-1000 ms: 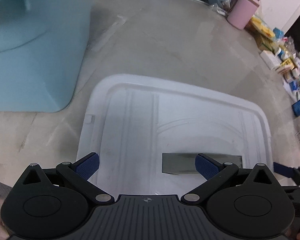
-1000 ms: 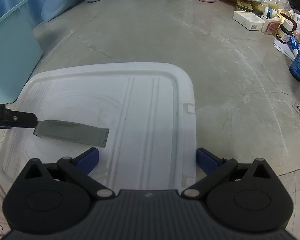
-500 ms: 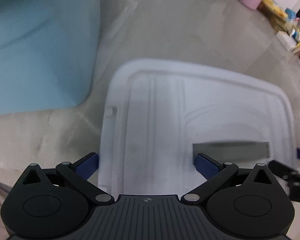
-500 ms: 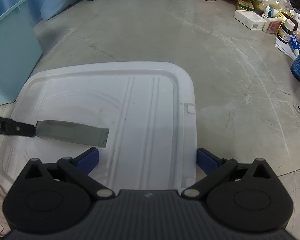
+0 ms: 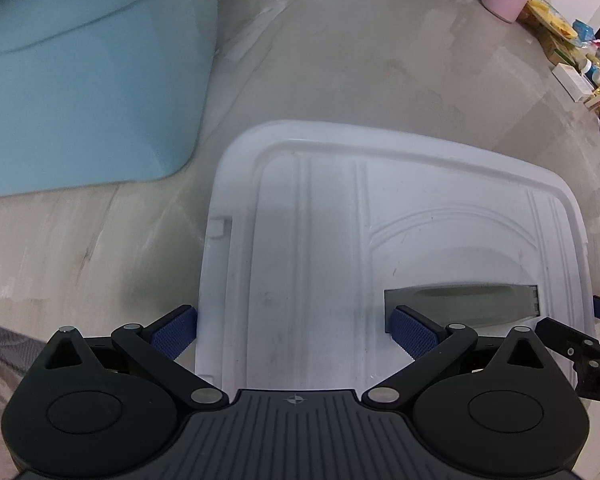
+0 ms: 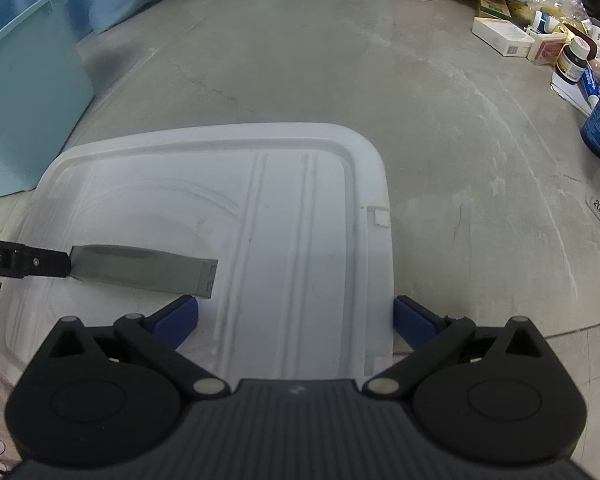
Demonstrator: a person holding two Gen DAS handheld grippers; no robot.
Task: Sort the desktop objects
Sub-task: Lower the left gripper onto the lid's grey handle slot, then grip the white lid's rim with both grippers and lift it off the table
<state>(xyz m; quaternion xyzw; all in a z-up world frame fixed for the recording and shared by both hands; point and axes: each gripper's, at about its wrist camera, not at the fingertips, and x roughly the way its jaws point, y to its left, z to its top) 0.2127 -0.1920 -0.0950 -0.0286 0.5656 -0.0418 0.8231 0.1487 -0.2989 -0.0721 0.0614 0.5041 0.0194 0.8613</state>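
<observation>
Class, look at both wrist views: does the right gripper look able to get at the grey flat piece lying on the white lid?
Probably yes. The right gripper is open, and the grey piece lies flat on the white lid just ahead of its left finger, uncovered; only the left gripper nearby might crowd it.

Both wrist cameras look steeply down from close above the white lid (image 5: pixel 400 240) (image 6: pixel 228 208) on the worktop (image 6: pixel 380 72): the left camera over its left edge, the right over its right.

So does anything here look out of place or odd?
Only mildly: a flat grey strip lies alone on the white plastic lid. Both grippers, left and right, hang open over the lid. Nothing looks spilled or broken.
</observation>
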